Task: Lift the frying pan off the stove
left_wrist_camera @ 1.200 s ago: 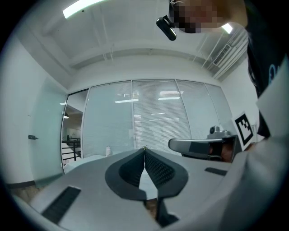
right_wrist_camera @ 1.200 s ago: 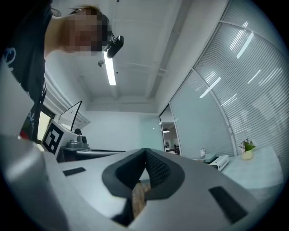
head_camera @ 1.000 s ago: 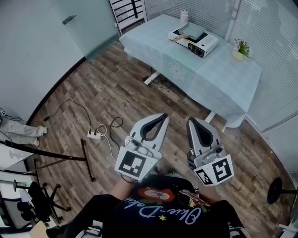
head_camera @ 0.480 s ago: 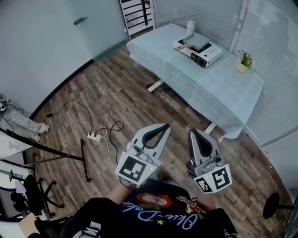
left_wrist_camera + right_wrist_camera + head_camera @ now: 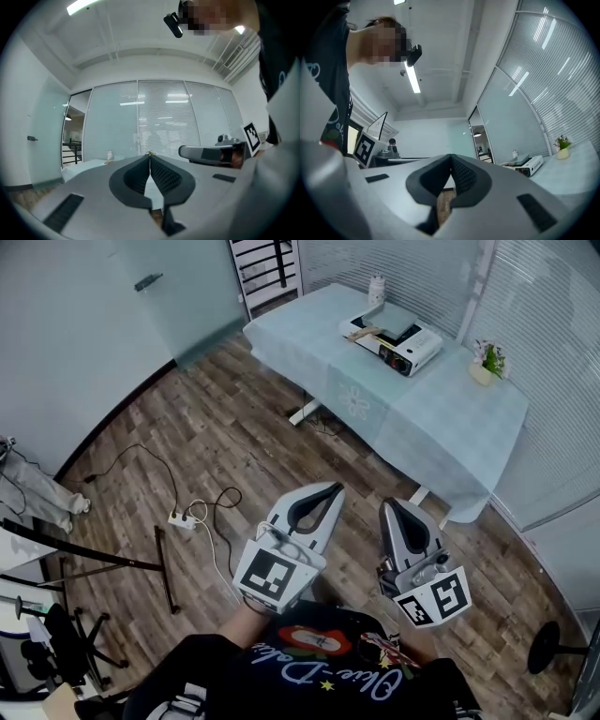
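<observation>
A white tabletop stove stands on the far table, which has a pale blue cloth. A flat grey frying pan with a light brown handle lies on top of it; it is small in this view. The stove also shows at the right of the right gripper view. My left gripper and right gripper are held side by side over the wooden floor, well short of the table. Both are shut and hold nothing, as each gripper's own view shows: left gripper, right gripper.
A white bottle stands behind the stove and a small potted plant on the table's right end. A power strip with cables lies on the floor at left. A glass wall with blinds runs behind the table.
Both grippers have sunk slightly in the head view, still side by side and shut. The view has shifted a little; the table and stove stay at the top.
</observation>
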